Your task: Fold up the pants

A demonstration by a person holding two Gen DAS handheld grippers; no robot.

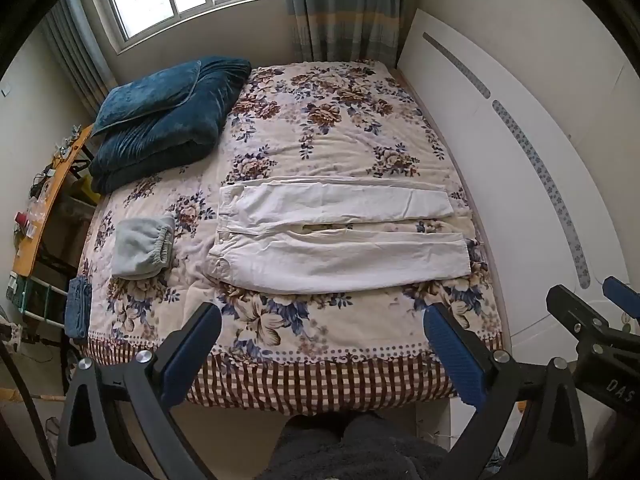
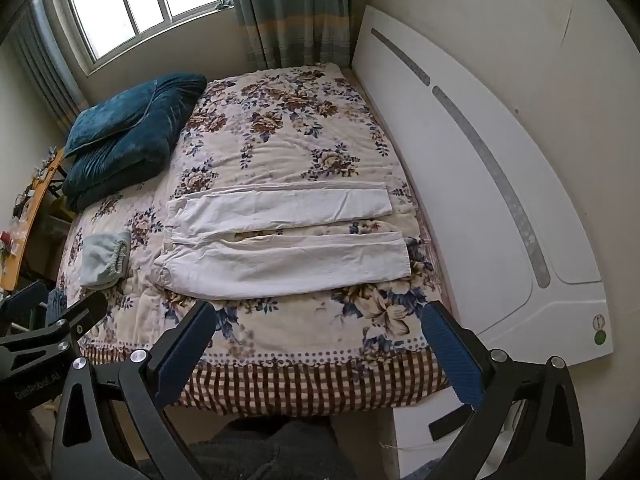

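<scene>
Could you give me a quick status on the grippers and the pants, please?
Left gripper and right gripper both open, empty, above the bed's near edge. White pants flat, unfolded, legs apart. Folded grey garment lies beside the waistband, not touching.

Your left gripper [image 1: 322,322] is tilted steeply downward with its jaws spread as wide as they go, and nothing sits between the blue pads [image 1: 452,354]. Your right gripper [image 2: 318,322] is angled down the same way, jaws just as wide and holding nothing. The two are side by side and close together: each one's black frame shows at the edge of the other's view. Your legs [image 1: 352,448], in dark fuzzy fabric, show below them.
</scene>
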